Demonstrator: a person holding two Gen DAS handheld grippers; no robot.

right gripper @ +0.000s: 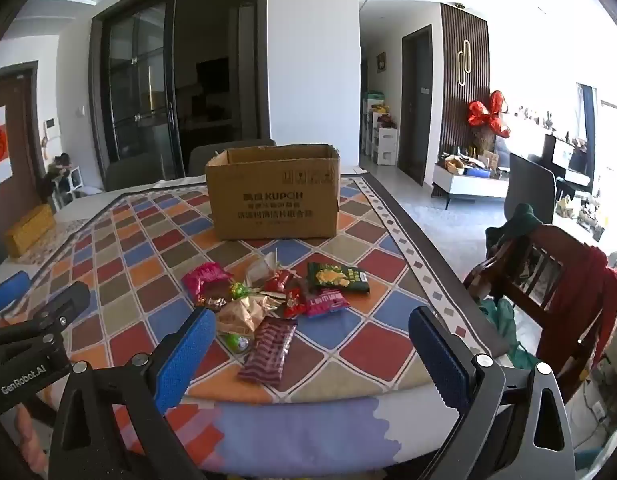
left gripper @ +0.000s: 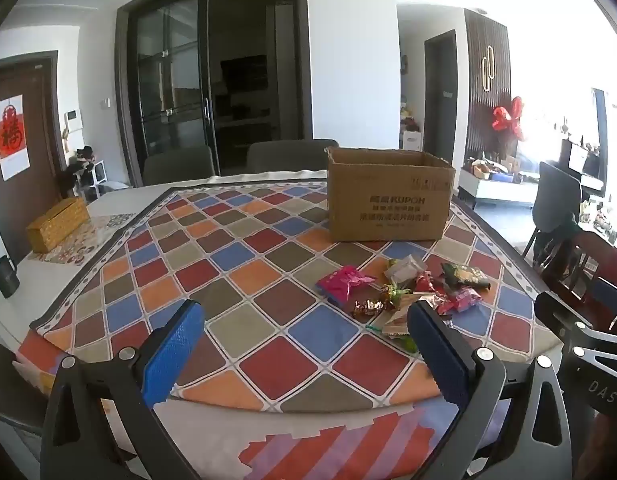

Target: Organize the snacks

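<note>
A pile of wrapped snacks (left gripper: 412, 292) lies on the checked tablecloth (left gripper: 236, 264), in front of an open cardboard box (left gripper: 388, 196). The right wrist view shows the same snack pile (right gripper: 268, 300) and box (right gripper: 274, 194): a pink pack (right gripper: 204, 276), a green chip bag (right gripper: 336, 278), a dark red striped pack (right gripper: 270, 350). My left gripper (left gripper: 304, 340) is open and empty, held above the table's near side, left of the pile. My right gripper (right gripper: 312, 344) is open and empty, just short of the pile.
A yellow woven box (left gripper: 58, 224) sits at the table's far left. A dark cup (left gripper: 4, 278) stands at the left edge. Grey chairs (left gripper: 292, 156) stand behind the table. A wooden chair with red cloth (right gripper: 556, 280) stands at the right.
</note>
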